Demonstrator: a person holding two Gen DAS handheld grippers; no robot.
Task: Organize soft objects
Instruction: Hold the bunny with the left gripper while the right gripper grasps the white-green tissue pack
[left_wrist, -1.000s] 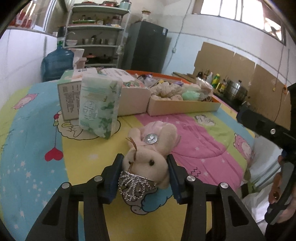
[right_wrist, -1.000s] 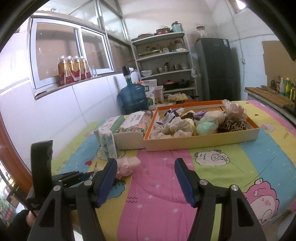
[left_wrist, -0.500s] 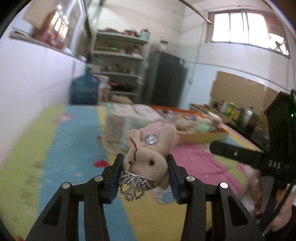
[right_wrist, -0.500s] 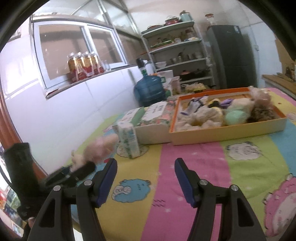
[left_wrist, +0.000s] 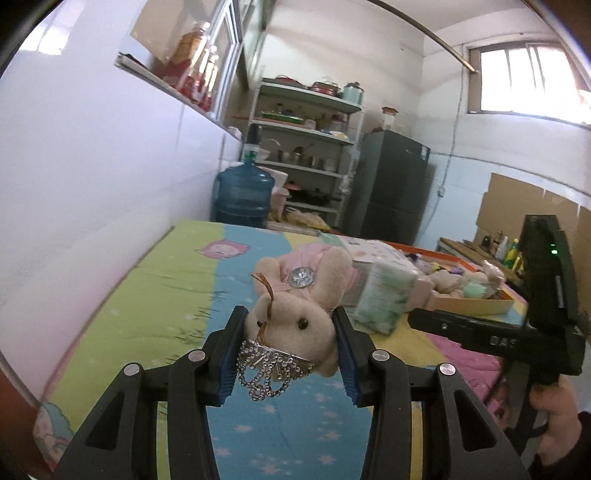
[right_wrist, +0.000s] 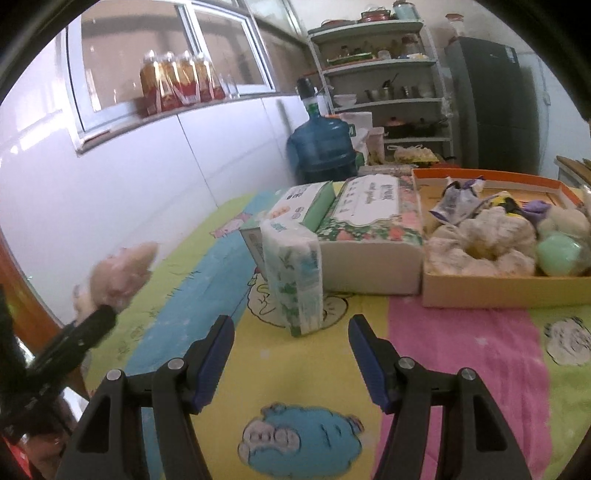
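My left gripper (left_wrist: 288, 350) is shut on a beige plush bunny (left_wrist: 295, 295) with a pink dress, a gem and a beaded tiara, lifted above the bed cover. In the right wrist view the same bunny (right_wrist: 118, 275) shows blurred at the left, held up by the left gripper. My right gripper (right_wrist: 291, 358) stands open over the cover with nothing between its blue pads, just short of an upright soft tissue pack (right_wrist: 293, 275). The right gripper's body (left_wrist: 517, 332) shows at the right of the left wrist view.
An orange tray (right_wrist: 491, 291) with several plush toys lies at the right, a white box (right_wrist: 369, 271) with tissue packs beside it. The cartoon bed cover (right_wrist: 306, 435) lies along a white wall; a blue water jug (right_wrist: 321, 147), shelves and a dark fridge (right_wrist: 491, 103) stand behind.
The left gripper lifted the bunny off the cover and swung left toward the wall. The right gripper moved left and lower, closer to the upright tissue pack.
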